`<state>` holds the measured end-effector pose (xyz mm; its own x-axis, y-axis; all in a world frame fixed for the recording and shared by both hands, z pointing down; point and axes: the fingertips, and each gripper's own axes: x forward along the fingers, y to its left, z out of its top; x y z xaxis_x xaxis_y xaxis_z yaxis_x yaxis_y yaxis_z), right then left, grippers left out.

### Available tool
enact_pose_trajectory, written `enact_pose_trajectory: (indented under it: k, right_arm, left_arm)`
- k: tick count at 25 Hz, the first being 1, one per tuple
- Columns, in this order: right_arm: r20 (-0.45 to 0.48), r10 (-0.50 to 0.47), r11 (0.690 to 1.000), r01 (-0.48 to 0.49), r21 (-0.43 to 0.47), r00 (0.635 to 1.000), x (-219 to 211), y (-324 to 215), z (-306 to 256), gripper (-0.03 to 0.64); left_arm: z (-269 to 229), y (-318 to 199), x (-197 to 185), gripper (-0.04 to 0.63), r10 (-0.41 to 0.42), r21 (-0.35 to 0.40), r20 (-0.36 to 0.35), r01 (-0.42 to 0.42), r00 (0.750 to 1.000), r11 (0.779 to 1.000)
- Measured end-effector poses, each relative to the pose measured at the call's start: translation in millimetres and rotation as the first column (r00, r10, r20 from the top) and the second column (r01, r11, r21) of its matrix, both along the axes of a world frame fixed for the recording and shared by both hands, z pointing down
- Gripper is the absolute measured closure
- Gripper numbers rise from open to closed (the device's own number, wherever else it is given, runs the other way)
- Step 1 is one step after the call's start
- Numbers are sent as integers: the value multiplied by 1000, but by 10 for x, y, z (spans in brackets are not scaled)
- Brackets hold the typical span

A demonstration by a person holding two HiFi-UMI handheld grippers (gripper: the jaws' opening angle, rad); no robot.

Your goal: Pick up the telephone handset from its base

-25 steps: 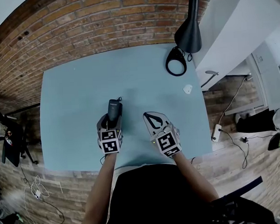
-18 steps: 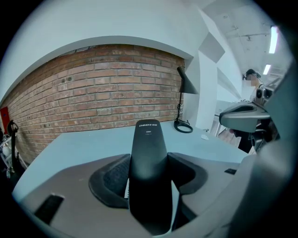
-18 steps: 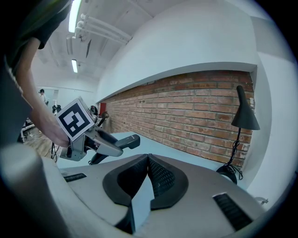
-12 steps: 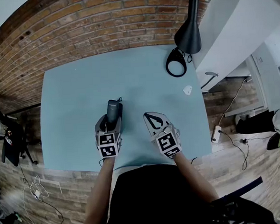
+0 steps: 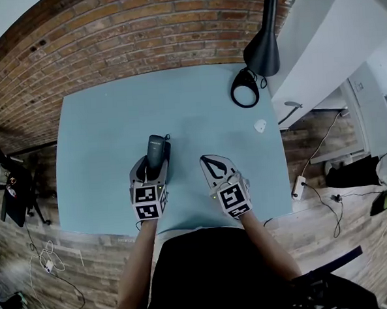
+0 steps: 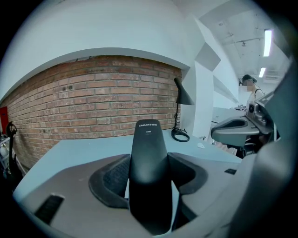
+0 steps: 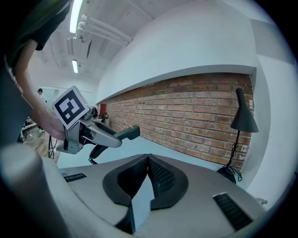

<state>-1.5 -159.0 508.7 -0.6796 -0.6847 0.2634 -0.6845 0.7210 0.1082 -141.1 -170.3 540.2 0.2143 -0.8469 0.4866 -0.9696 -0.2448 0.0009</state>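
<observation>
A black telephone handset [image 5: 156, 151] sticks out forward from my left gripper [image 5: 153, 169], lifted above the blue table [image 5: 100, 123]. In the left gripper view both pads press the sides of the handset [image 6: 148, 139], so the left gripper [image 6: 149, 163] is shut on it. The right gripper view shows the handset [image 7: 125, 134] in the air, with its dark lower end and a bit of cord under the left gripper [image 7: 100, 135]. No base shows clearly in any view. My right gripper [image 5: 209, 161] hovers beside it, shut and empty, its right gripper tips [image 7: 148, 160] together.
A black desk lamp [image 5: 261, 45] with a ring-shaped foot [image 5: 244, 89] stands at the table's far right corner. A small white object [image 5: 260, 123] lies near the right edge. A brick wall [image 5: 107, 32] backs the table; a white cabinet [image 5: 330, 38] stands to the right.
My left gripper has risen with the handset in it, and its marker cube has drifted slightly toward me in the head view. The right gripper has stayed put.
</observation>
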Motion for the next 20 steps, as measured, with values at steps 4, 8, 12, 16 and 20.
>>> enact_pose_trajectory:
  k: [4, 8, 12, 16, 20]
  right_arm:
    - [1, -5, 1000, 5, 0, 1000, -13, 15, -4, 614]
    - [4, -19, 1000, 19, -3, 1000, -36, 24, 5, 614]
    - [-1, -34, 999, 34, -1, 999, -89, 32, 4, 614]
    - [0, -45, 999, 45, -3, 999, -138, 49, -1, 614]
    - [-2, -53, 999, 53, -2, 999, -153, 60, 1, 614]
  left_arm:
    - [-105, 14, 3, 333, 8, 20, -7, -8, 1000, 1000]
    - [-169, 17, 12, 333, 16, 30, -6, -16, 1000, 999]
    - [-251, 23, -36, 333, 14, 41, -18, -13, 1000, 999]
    - [-389, 32, -65, 333, 19, 61, -31, -17, 999, 998]
    - [-513, 24, -61, 333, 27, 64, -33, -25, 999, 998]
